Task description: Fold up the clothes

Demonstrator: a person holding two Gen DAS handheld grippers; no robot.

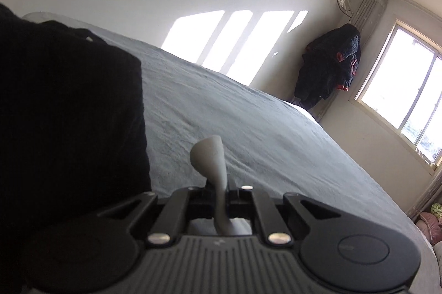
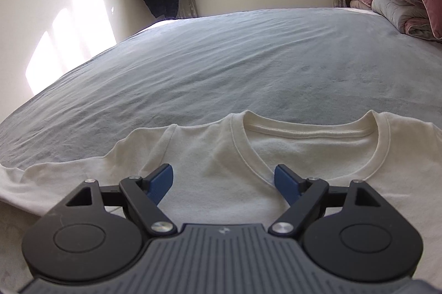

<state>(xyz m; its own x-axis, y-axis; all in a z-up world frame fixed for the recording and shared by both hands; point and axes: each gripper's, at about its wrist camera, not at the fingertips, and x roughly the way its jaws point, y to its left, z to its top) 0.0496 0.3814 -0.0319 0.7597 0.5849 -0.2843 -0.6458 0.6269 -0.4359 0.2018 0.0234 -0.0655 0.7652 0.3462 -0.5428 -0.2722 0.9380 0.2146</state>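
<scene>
The cream cotton T-shirt is lying flat on the grey-blue bedspread. The right gripper is hovering wide open and empty beside the collar; it should pinch the shoulder seam. The left gripper is sitting closed on nothing beside a black garment.

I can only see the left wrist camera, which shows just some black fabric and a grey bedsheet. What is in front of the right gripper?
Observer: A cream crew-neck cotton T-shirt lies spread flat on the grey bedsheet, directly below the right gripper.
Operator: Is that gripper holding it?
Observer: No. Its jaws stand wide open, and the blue pads are far apart and not pinching any fabric.
Operator: Which way does the neckline point?
Observer: The ribbed collar is at the shirt's far edge, away from the camera.
</scene>
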